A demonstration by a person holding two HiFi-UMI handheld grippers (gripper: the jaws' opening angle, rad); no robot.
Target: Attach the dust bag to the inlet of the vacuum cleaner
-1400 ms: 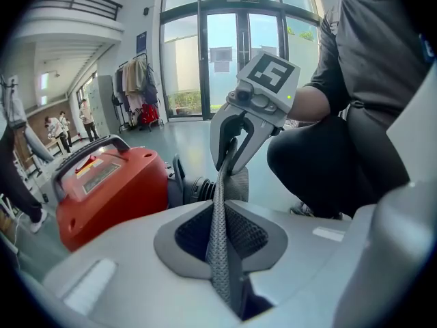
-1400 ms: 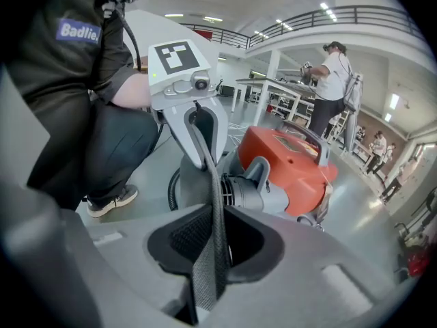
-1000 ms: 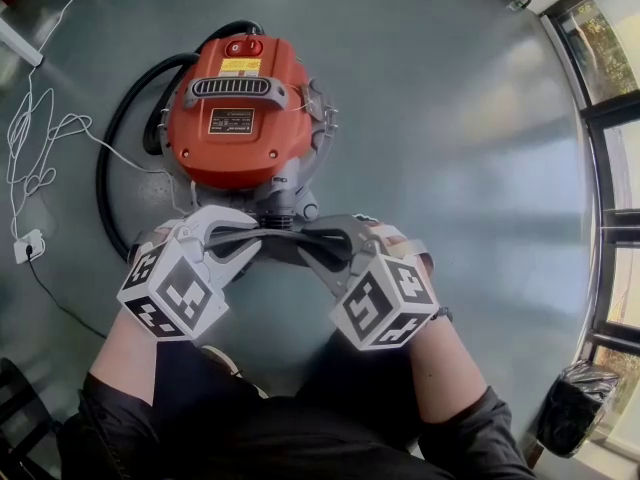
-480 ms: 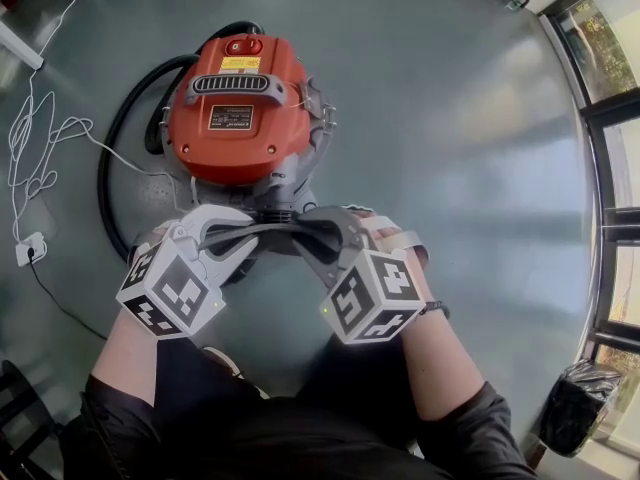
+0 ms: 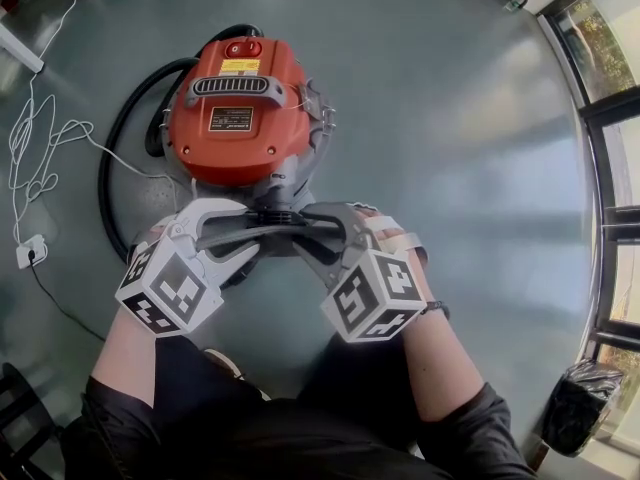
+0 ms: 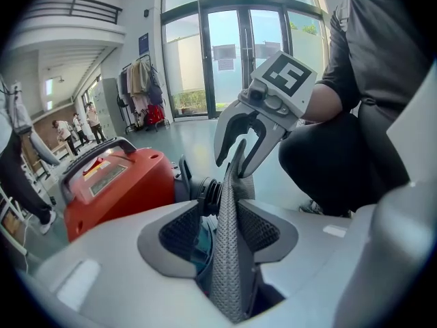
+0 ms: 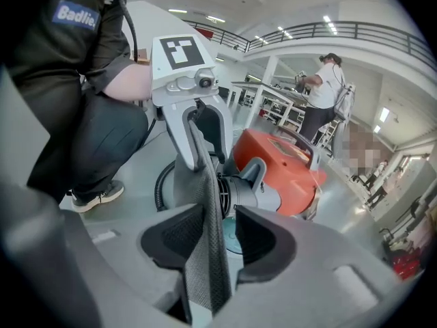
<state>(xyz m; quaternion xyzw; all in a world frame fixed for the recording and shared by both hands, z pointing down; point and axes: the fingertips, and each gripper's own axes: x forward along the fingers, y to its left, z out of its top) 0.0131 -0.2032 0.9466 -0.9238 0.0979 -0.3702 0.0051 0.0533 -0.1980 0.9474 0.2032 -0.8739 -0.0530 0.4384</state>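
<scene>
The red vacuum cleaner (image 5: 235, 108) stands on the floor, its grey inlet (image 5: 277, 211) facing me. The dust bag's dark grey mesh edge (image 5: 268, 232) spans the inlet between both grippers. My left gripper (image 5: 240, 230) comes in from the left and my right gripper (image 5: 312, 226) from the right, tips almost meeting. The left gripper's (image 6: 222, 231) jaws are opening: the mesh (image 6: 227, 251) stands between the pads with a gap beside it. The right gripper's (image 7: 217, 234) jaws are opening too, and the mesh (image 7: 205, 251) leans on one pad, clear of the other.
A black hose (image 5: 112, 158) curls round the vacuum's left side. White cable and a plug block (image 5: 28, 248) lie on the floor at far left. A black bin bag (image 5: 575, 408) stands at lower right by the window frames. People stand far off in the hall.
Both grippers' jaws have spread apart off the bag's edge. The right gripper shifted slightly left toward the inlet; the left hand stayed put.
</scene>
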